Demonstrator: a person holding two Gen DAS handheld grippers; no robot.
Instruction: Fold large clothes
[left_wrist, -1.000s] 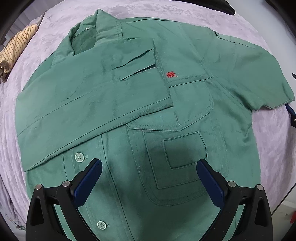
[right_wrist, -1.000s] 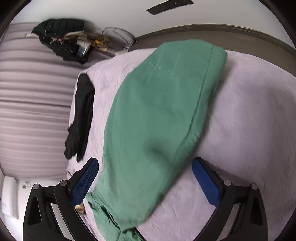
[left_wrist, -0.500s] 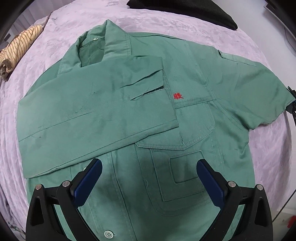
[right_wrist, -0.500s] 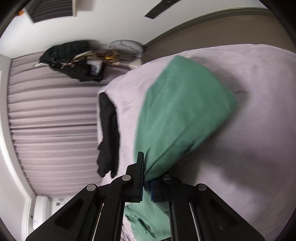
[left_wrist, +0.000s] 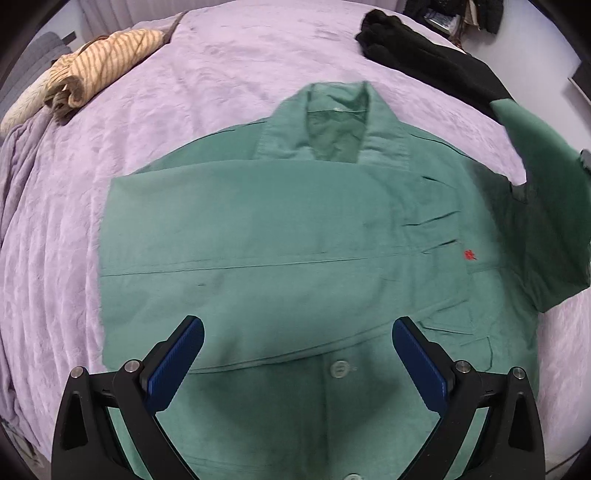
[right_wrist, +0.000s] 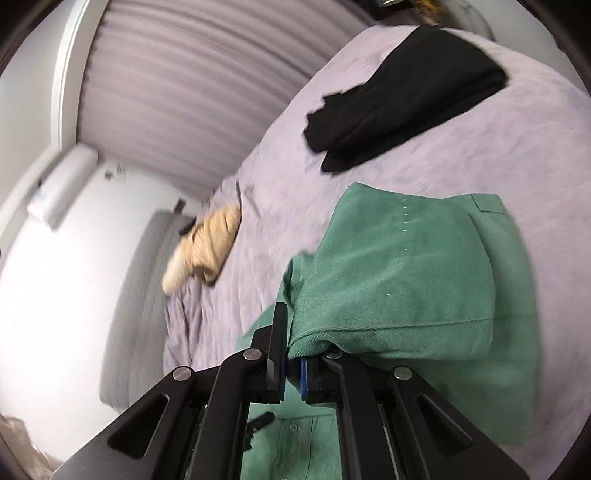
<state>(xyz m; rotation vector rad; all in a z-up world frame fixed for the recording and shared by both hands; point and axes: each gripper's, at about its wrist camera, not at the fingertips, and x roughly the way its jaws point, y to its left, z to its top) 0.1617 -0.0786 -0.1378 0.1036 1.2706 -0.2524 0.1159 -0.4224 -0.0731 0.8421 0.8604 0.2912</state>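
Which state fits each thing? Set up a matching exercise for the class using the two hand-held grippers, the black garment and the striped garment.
Things:
1. left hand-held gripper
2. right hand-held gripper
3. black garment
4. striped garment

States:
A. rolled up at the bed's far left
B. shut on the green shirt's sleeve
C. open above the shirt
D. lying flat at the bed's far right

Pairs: 1-C, 2-B, 3-D, 4-A

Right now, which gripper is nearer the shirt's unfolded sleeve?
Right. The right gripper is shut on the sleeve, lifting it; the left gripper hangs open over the shirt front.
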